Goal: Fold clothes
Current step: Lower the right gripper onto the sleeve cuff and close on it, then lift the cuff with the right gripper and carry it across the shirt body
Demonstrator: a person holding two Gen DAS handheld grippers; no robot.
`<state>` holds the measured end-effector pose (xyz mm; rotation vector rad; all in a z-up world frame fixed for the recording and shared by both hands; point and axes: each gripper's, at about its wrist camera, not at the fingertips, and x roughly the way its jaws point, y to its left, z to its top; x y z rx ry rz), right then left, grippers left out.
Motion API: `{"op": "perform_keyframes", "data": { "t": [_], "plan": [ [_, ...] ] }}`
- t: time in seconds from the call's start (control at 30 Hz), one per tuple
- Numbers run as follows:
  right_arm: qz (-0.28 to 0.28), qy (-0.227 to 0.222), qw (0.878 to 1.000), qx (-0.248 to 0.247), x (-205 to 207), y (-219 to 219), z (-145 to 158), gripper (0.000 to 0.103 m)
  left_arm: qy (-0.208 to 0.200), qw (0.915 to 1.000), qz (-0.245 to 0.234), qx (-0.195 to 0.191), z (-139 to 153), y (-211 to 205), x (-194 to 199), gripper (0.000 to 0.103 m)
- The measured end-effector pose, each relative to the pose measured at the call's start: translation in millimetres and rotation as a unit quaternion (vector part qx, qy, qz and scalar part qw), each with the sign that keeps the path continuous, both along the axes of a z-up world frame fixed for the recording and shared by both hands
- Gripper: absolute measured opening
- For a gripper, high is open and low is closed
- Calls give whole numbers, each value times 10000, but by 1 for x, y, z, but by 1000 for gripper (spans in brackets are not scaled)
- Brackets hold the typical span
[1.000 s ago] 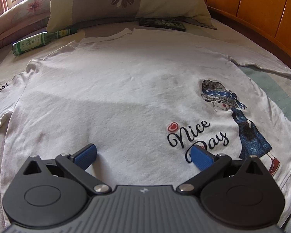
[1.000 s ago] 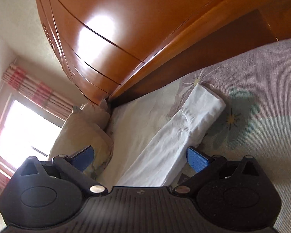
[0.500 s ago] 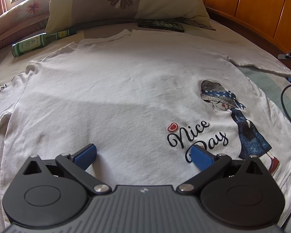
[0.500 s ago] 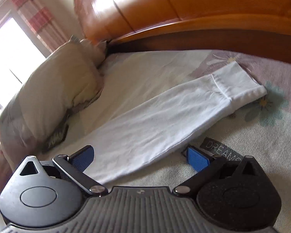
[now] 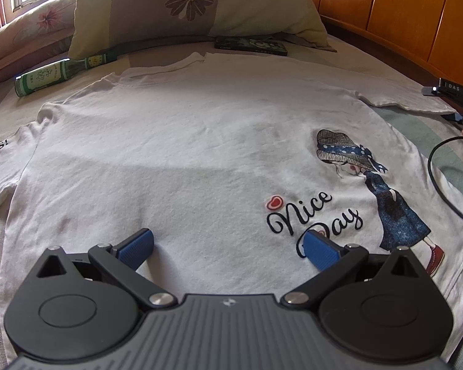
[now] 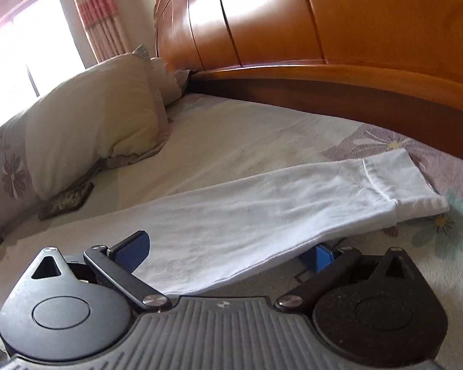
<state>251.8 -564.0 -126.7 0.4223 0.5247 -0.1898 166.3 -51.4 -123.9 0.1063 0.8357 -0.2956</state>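
Sunlit bedding fills both views: a floral bedsheet [image 6: 432, 154] backed by a wooden headboard [image 6: 339, 30], with a flowered pillow [image 5: 197, 3], a green bottle [image 5: 58, 72] and a dark packet [image 5: 250, 44] near the top. Our white long-sleeved shirt [image 5: 176, 154] lies spread flat, print upward, both sleeves out to the sides.

We hold the left gripper [image 5: 228, 245] over the hem, jaws spread wide and gripping nothing. Our right gripper [image 6: 228, 251] sits at the right sleeve [image 6: 293, 197], jaws parted either side of the cloth, not yet pinched.

We judge a sleeve fold is in hand: the next move calls for closing on the sleeve edge and carrying it across the body.

Compared with a second ago, our right gripper has swung level and nearer the sleeve; the left has barely shifted.
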Motion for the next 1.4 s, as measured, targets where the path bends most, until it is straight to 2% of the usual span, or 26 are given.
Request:
{"op": "perform_keyframes", "data": {
  "t": [0.17, 0.27, 0.33, 0.53, 0.63, 0.83, 1.23, 1.4],
  "plan": [
    [-298, -163, 9993, 183, 32, -19, 0, 103, -29, 10000, -60, -58, 0, 3, -1, 102],
    [-264, -294, 9990, 208, 26, -14, 4, 103, 14, 9999, -115, -92, 2, 5, 0, 102],
    [-155, -551, 9981, 239, 15, -9, 8, 103, 47, 9998, -140, -132, 3, 6, 1, 102],
    [98, -977, 9945, 378, 0, 0, 36, 103, 30, 9996, -264, -34, 5, 7, 3, 102],
    [205, -1007, 9940, 386, 2, 7, 49, 103, 23, 9995, -330, 26, 8, 8, 5, 102],
    [488, -1008, 9933, 292, 11, 34, 69, 103, -35, 9993, -362, -2, 19, 19, 9, 102],
    [1226, -1132, 9860, 31, 33, 117, 113, 103, -205, 9992, -304, 159, 35, 58, 4, 102],
    [1504, -1108, 9824, -40, 46, 151, 129, 103, -238, 9987, -418, 188, 42, 77, 1, 102]
  ]
}}
